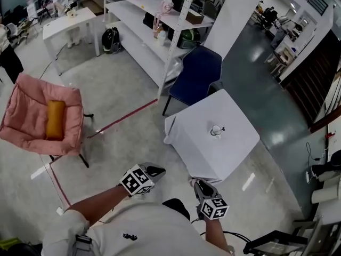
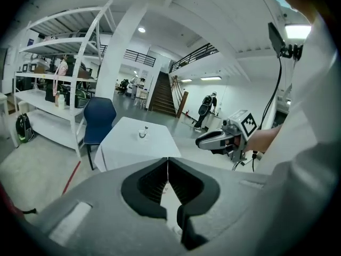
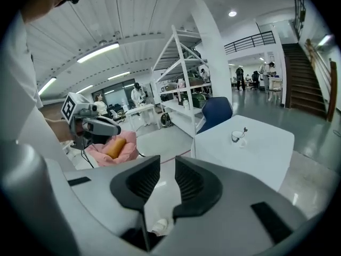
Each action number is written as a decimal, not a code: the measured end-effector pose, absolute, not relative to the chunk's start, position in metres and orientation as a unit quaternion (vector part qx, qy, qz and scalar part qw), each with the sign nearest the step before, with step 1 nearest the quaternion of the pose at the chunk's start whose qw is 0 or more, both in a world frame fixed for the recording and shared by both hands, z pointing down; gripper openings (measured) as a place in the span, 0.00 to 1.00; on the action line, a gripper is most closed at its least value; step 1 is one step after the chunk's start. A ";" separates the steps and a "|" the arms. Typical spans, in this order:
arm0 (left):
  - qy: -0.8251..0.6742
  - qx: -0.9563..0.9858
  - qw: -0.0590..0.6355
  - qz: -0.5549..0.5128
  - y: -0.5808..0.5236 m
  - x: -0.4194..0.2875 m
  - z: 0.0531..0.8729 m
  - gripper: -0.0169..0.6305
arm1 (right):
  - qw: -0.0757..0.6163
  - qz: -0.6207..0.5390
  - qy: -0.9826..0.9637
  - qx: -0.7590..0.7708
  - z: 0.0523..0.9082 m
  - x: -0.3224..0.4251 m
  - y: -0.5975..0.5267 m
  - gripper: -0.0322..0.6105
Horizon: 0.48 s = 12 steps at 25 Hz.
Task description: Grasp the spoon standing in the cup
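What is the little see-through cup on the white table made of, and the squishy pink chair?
The small clear cup looks like glass or clear plastic, since the white tablecloth seems to show through it; it is too small to tell which. The pink padded chair looks like soft, matte fabric, puffy and creased.
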<state>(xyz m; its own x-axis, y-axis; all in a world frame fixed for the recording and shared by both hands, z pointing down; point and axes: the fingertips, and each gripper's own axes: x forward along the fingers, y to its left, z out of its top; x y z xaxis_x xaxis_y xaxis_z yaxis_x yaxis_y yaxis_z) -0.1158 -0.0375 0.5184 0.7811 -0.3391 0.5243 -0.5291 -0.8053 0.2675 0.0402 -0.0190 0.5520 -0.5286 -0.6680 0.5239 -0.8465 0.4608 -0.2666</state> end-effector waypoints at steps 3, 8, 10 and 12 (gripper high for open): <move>-0.243 0.920 0.215 0.221 -0.063 -0.118 0.523 0.05 | 0.186 0.260 -0.830 0.457 0.565 0.050 -0.050 0.20; -0.284 0.913 0.210 0.206 -0.118 -0.123 0.524 0.05 | 0.150 0.259 -0.837 0.458 0.574 0.073 -0.136 0.20; -0.305 0.907 0.205 0.207 -0.154 -0.120 0.523 0.05 | 0.150 0.247 -0.840 0.459 0.575 0.085 -0.184 0.20; -0.317 0.900 0.210 0.213 -0.191 -0.103 0.528 0.05 | 0.151 0.252 -0.841 0.455 0.586 0.107 -0.229 0.20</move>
<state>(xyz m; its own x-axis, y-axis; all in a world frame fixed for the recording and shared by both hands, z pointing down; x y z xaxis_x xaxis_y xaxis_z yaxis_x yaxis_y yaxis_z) -0.1027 -0.1913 0.5276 0.7074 -0.4817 0.5172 -0.6608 -0.7104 0.2422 0.1068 -0.2285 0.5862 -0.5399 -0.6891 0.4834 -0.8413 0.4590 -0.2853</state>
